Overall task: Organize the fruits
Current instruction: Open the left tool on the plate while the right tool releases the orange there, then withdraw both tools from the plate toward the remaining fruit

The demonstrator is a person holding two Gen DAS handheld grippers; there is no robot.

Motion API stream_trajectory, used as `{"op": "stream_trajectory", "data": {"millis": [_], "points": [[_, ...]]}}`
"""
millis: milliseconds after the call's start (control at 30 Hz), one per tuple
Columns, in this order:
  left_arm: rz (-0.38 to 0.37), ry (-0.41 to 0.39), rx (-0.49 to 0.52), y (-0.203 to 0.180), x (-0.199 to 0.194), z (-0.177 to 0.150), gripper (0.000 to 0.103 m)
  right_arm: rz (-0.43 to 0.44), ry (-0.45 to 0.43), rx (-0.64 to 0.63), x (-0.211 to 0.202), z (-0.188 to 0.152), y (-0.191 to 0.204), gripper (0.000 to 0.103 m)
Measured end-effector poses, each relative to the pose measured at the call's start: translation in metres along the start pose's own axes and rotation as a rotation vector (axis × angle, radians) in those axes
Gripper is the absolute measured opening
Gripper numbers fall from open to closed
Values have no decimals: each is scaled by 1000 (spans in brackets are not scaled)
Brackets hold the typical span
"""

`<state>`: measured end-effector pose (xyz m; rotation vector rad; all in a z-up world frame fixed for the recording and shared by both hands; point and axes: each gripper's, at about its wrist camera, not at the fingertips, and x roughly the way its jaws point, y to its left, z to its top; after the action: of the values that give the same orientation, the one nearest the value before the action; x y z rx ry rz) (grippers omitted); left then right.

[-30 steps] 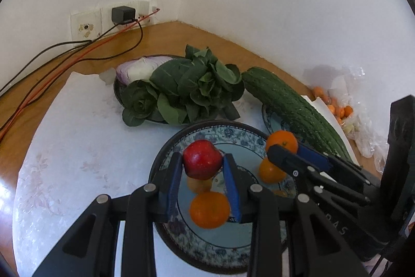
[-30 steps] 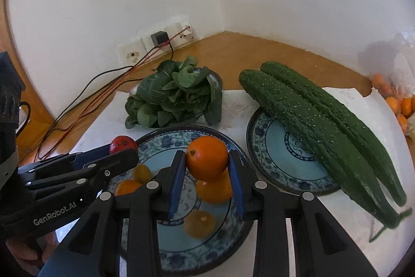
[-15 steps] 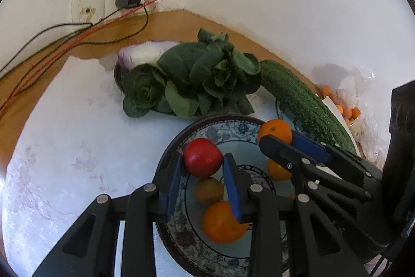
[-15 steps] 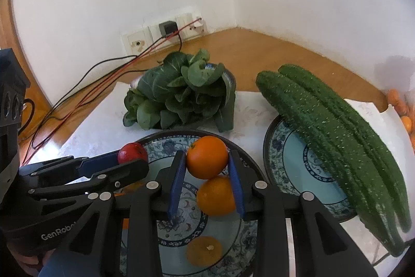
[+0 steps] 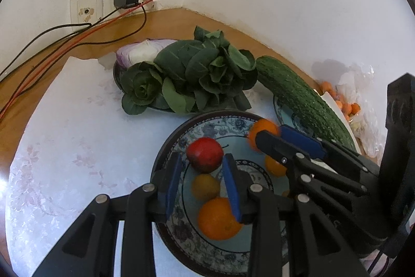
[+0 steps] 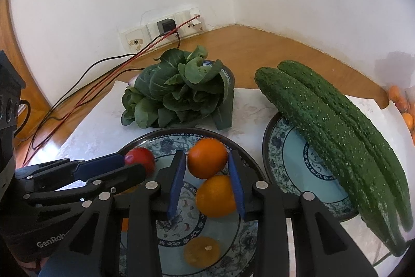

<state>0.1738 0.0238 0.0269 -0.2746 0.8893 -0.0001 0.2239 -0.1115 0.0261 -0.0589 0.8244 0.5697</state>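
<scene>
- Left wrist view: the left hand-held gripper (image 5: 201, 168) grasps a round red apple (image 5: 205, 154) above the blue-patterned round plate (image 5: 166, 147), where a small yellow-green fruit (image 5: 205, 186) and a large orange (image 5: 217, 218) lie.
- Only the right wrist view shows both bumpy green cucumbers (image 6: 337, 131) across a second patterned plate (image 6: 293, 155); there the right hand-held gripper (image 6: 206, 168) grips a round orange fruit (image 6: 207, 158).
- Leafy greens (image 6: 179, 92) fill a third dish on the white-clothed surface (image 5: 77, 147).
</scene>
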Motion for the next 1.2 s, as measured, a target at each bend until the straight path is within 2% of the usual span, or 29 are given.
{"op": "stream_trajectory", "data": {"millis": [167, 267, 633, 1200], "points": [[-5, -1, 7, -3, -10, -2, 35, -8, -14, 1, -11, -1, 0, 44], [1, 1, 17, -5, -16, -4, 37, -6, -18, 7, -19, -2, 0, 45], [6, 8, 53, -15, -43, -16, 37, 5, -35, 3, -56, -12, 9, 45], [-3, 13, 65, -18, -78, -48, 38, 10, -44, 11, -100, -51, 23, 46]]}}
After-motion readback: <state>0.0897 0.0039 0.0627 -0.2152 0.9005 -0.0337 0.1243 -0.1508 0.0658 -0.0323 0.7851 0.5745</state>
